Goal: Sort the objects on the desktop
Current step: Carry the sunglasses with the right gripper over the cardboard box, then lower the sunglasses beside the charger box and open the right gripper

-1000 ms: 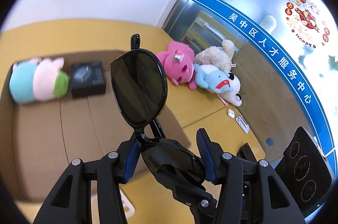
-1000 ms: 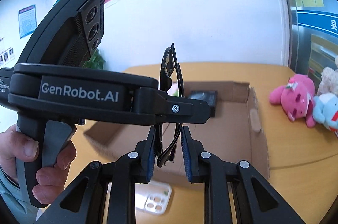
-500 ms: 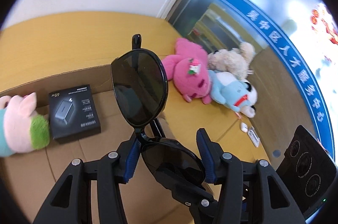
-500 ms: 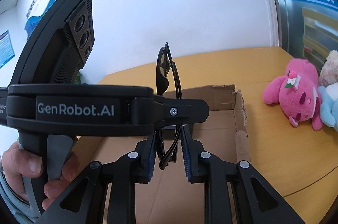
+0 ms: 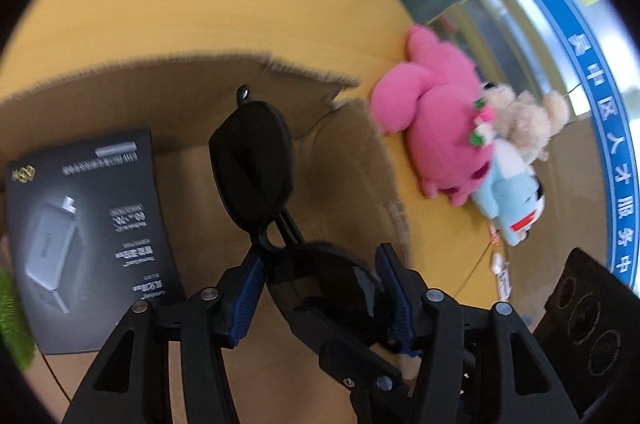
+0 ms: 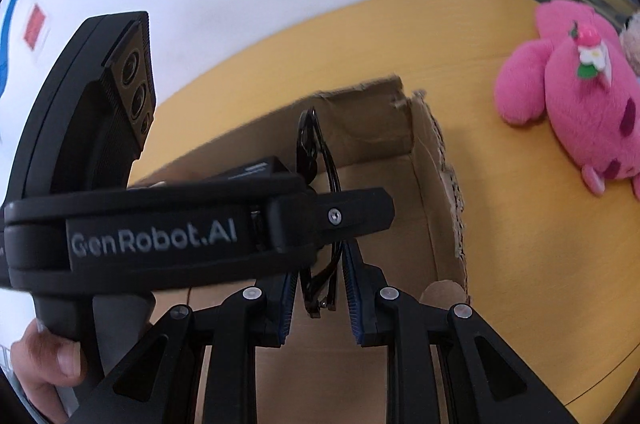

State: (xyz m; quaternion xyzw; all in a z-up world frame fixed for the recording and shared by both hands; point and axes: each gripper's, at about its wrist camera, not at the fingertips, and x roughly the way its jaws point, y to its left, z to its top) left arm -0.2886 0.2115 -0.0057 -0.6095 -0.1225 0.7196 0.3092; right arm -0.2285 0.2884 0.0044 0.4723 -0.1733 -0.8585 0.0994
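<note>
The cardboard box (image 5: 352, 160) lay open on the yellow table (image 5: 180, 4), and the folded sunglasses (image 5: 256, 168) hung over its floor, carried by both tools. The left gripper (image 5: 316, 288) was opening around the near lens while the right gripper (image 6: 318, 298) stood narrow, pinching the folded frame edge-on. If that pinch slipped, the glasses could probably swing and strike the torn box wall. The black charger carton (image 5: 86, 208) lay just beside the drop spot and might crowd it. The pink plush (image 5: 444, 132) and its neighbours sat outside, well clear.
</note>
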